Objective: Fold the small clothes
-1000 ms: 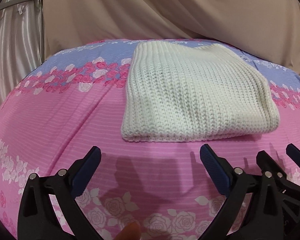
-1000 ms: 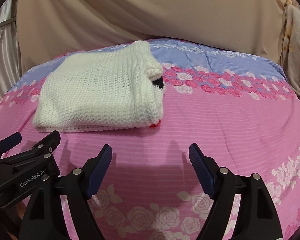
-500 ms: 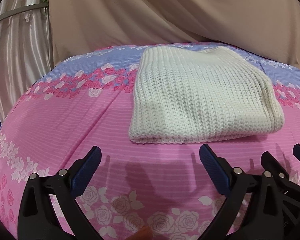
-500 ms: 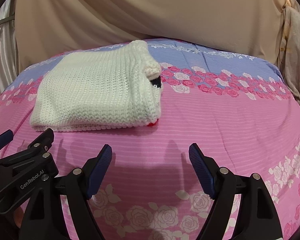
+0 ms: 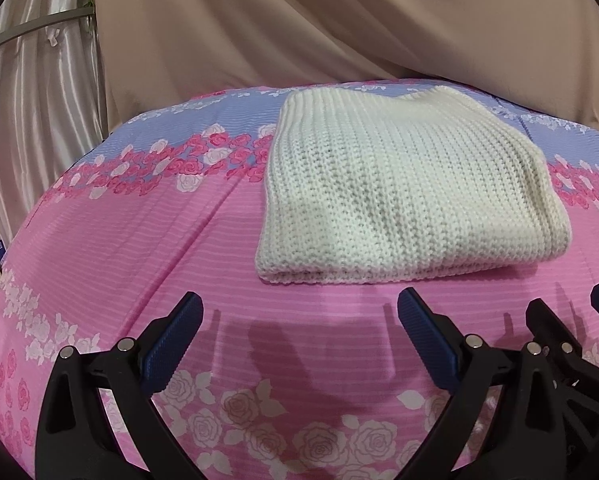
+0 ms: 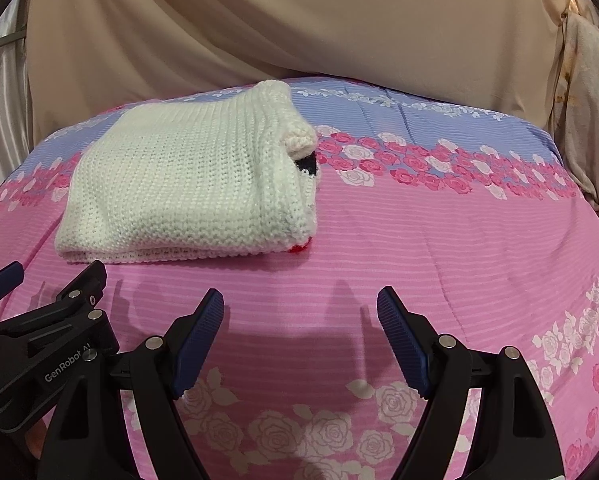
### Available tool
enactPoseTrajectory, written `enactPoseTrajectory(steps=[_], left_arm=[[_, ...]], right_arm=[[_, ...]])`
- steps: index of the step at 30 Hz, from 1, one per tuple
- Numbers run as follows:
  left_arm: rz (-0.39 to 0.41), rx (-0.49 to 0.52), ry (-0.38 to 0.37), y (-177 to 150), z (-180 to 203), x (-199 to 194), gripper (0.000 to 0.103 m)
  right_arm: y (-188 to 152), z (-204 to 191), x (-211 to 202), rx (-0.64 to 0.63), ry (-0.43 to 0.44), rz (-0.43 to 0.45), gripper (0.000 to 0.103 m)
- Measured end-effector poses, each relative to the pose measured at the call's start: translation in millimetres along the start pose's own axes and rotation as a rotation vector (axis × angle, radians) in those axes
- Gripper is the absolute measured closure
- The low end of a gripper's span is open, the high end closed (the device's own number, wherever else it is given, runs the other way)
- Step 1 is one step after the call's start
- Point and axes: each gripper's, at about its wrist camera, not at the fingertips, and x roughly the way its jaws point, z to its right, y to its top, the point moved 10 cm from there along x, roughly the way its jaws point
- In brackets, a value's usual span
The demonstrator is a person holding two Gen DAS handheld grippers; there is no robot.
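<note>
1. The left gripper [image 5: 299,332], black with blue ribbed pads, is nearest in its own view; its jaws stand wide apart and hold nothing.
2. The right gripper [image 6: 299,328], of the same make, is also spread open and empty. In the left wrist view it shows at the lower right edge, close beside the left gripper.
3. Both grippers hover over the pink part of the bed cover [image 5: 119,248], a striped sheet with white and pink roses and a blue band further back.
4. The folded cream-white knitted sweater [image 5: 399,200] lies flat on the bed, beyond both grippers and not touching them. It sits ahead and a little to the right of the left gripper, and ahead and to the left of the right gripper [image 6: 187,184].
5. At the sweater's right edge a small black patch and a red spot show.
6. Behind the bed hangs a beige cloth backdrop [image 6: 299,20].
</note>
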Motion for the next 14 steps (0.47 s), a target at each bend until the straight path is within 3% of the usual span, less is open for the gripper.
enactPoseTrajectory(steps=[14], left_arm=[[-0.046,0.006,0.032,-5.5,0.8,6.6,0.008]], right_arm=[[-2.0,-4.0,-3.0,-0.011,-0.050,0.004,0.026]])
